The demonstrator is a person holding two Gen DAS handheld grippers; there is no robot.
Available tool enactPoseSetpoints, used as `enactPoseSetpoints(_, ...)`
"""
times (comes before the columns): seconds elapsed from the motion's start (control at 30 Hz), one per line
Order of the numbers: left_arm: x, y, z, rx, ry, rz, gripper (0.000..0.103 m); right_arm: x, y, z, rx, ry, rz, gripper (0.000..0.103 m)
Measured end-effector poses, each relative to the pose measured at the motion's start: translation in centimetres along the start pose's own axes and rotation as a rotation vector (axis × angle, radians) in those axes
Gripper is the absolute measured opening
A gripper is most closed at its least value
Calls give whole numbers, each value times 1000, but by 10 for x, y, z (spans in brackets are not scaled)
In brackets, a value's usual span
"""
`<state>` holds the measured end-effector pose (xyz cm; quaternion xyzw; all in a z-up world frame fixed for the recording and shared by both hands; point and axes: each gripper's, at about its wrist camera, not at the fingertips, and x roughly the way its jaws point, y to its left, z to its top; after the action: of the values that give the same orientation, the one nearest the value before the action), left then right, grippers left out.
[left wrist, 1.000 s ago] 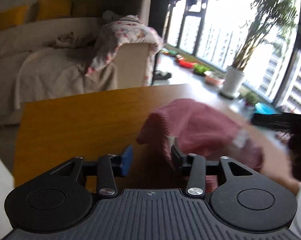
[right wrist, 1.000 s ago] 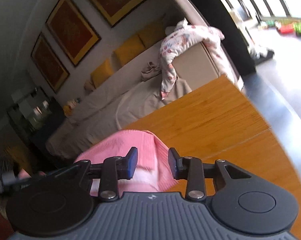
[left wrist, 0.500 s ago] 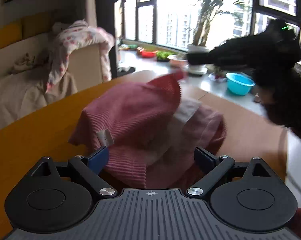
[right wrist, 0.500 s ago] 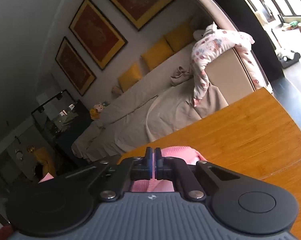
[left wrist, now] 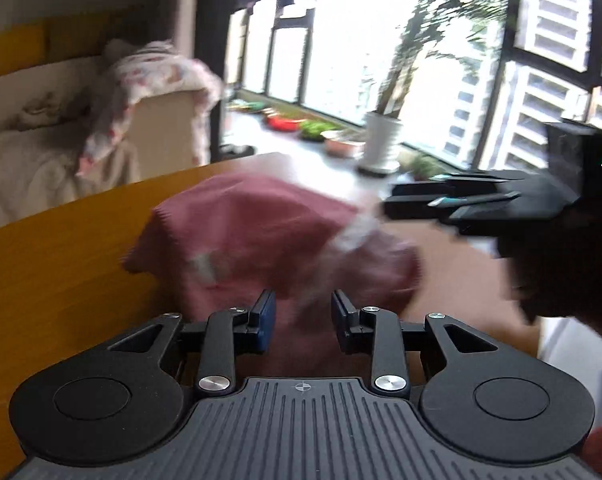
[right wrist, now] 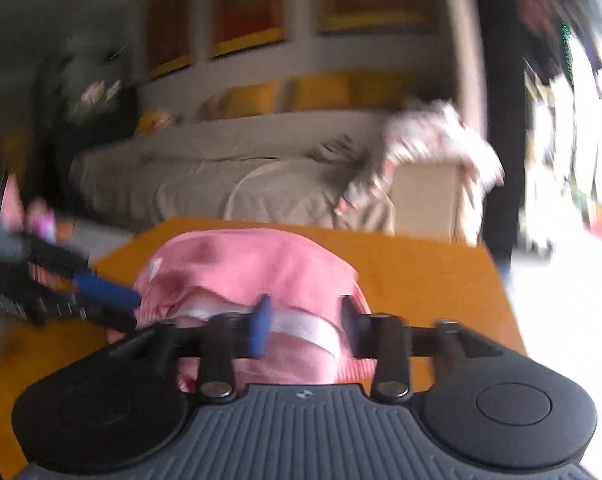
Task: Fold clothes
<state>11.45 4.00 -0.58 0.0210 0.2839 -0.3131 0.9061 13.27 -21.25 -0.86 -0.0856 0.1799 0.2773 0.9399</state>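
A pink knitted garment (left wrist: 261,232) lies bunched on the wooden table (left wrist: 61,264). My left gripper (left wrist: 304,320) sits at its near edge with jaws closing. Cloth fills the gap, but the pads do not visibly press it. My right gripper (right wrist: 305,324) hovers over the garment (right wrist: 253,268), its jaws opening. The white inner band (right wrist: 301,326) runs between its fingers, ungripped. In the left wrist view the right gripper (left wrist: 421,200) reaches in from the right, level with the garment's far corner. In the blurred right wrist view the left gripper (right wrist: 109,300) touches the garment's left edge.
Beyond the table stands a beige sofa (right wrist: 221,176) with a floral cloth (left wrist: 157,76) draped over its arm. A potted plant (left wrist: 383,140) and bowls sit by the window. The table's far edge (right wrist: 381,236) lies just past the garment.
The left jaws spread wide, then narrowed around the garment's near edge. The right jaws, shut on cloth half a second ago, have parted. The lifted flap has dropped and the right view has rolled level.
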Motion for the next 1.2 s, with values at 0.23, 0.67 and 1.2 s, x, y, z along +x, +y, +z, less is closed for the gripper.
enactPoseSetpoints(0.23,-14,1,-7,-105,-24,-12,60,26,61,3,-414,4,-53,42)
enactPoseSetpoints(0.67,-51,42,-15,-330,-109,-27,94,-6,58,42,-197,-72,95,2)
enactPoseSetpoints(1.2,50,17,21,-351,12,-259,96,-36,43,-14,-65,117,215,18)
